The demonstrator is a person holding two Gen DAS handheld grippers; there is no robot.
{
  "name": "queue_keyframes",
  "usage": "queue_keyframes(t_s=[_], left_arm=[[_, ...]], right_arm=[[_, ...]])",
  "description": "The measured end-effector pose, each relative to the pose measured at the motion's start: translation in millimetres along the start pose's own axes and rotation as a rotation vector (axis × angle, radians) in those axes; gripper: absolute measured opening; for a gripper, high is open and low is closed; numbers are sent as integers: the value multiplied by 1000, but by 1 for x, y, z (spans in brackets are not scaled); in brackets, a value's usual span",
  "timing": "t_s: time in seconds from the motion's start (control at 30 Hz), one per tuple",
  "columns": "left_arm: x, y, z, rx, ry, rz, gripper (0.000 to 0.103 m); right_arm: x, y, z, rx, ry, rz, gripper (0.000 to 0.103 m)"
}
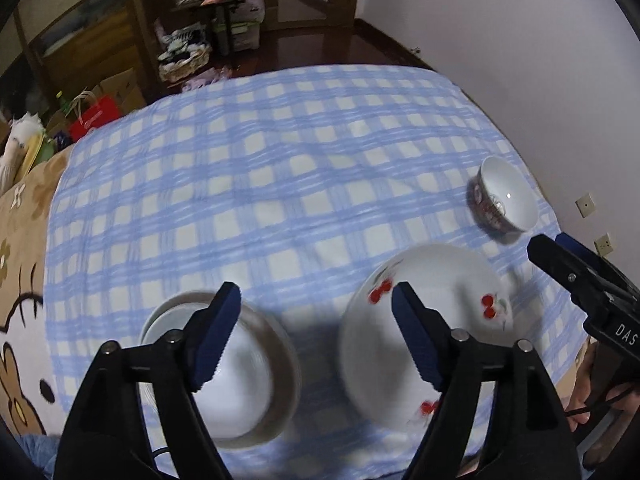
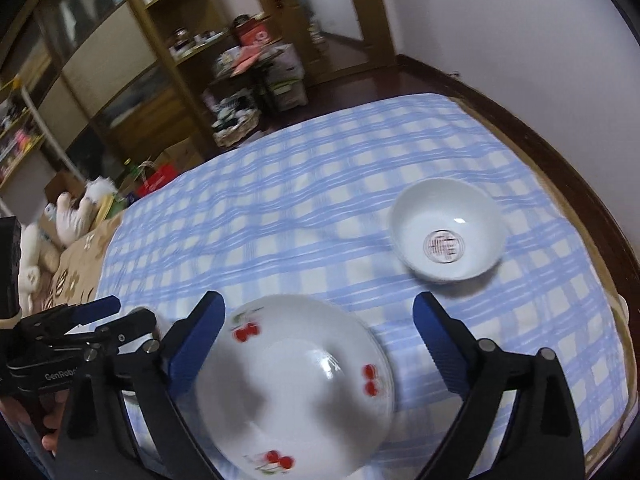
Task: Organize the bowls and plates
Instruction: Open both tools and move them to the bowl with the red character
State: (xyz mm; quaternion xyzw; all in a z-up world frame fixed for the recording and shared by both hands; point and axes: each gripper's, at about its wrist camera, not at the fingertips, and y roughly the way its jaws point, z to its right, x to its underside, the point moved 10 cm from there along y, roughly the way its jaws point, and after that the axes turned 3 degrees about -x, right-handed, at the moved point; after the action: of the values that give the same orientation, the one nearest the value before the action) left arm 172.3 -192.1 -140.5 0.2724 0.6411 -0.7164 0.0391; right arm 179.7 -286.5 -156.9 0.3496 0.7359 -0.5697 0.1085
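The blue-and-white checked cloth (image 1: pixel 280 168) covers the bed and carries all the crockery; a tan cartoon-print blanket (image 1: pixel 20 280) borders its left edge.

Near the cloth's near edge, toward its right side, lies the white round plate with red cherry prints (image 2: pixel 296 384). It sits flat, under and between my spread right fingers.

Left of that plate, also by the near edge, sits my plain white plate with a grey-looking rim (image 1: pixel 256 376), apart from the cherry plate; whether something else lies beneath it I cannot tell.

My left gripper (image 1: pixel 316 340) hangs over the gap between the two plates, fingers released, holding nothing.

My right gripper (image 2: pixel 320 344) is likewise released and empty, hovering above the cherry plate.

Toward the cloth's right edge, well apart from both plates, stands the small white porcelain bowl with a patterned dark-red outside (image 2: pixel 448 228), upright, a round red emblem in its bottom.
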Motion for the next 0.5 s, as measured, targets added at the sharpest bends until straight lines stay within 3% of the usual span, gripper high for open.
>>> queue_keyframes(t_s=[0.17,0.43,0.5], left_arm=[[-20,16,20,-35,30,9,89],[-52,40,61,42,50,0,89],[-61,43,70,24,55,28,89]], right_arm=[[-11,-2,35,52,40,38,102],[-30,-5,83,125,87,99,103],[-32,-3,91,133,96,101,103]])
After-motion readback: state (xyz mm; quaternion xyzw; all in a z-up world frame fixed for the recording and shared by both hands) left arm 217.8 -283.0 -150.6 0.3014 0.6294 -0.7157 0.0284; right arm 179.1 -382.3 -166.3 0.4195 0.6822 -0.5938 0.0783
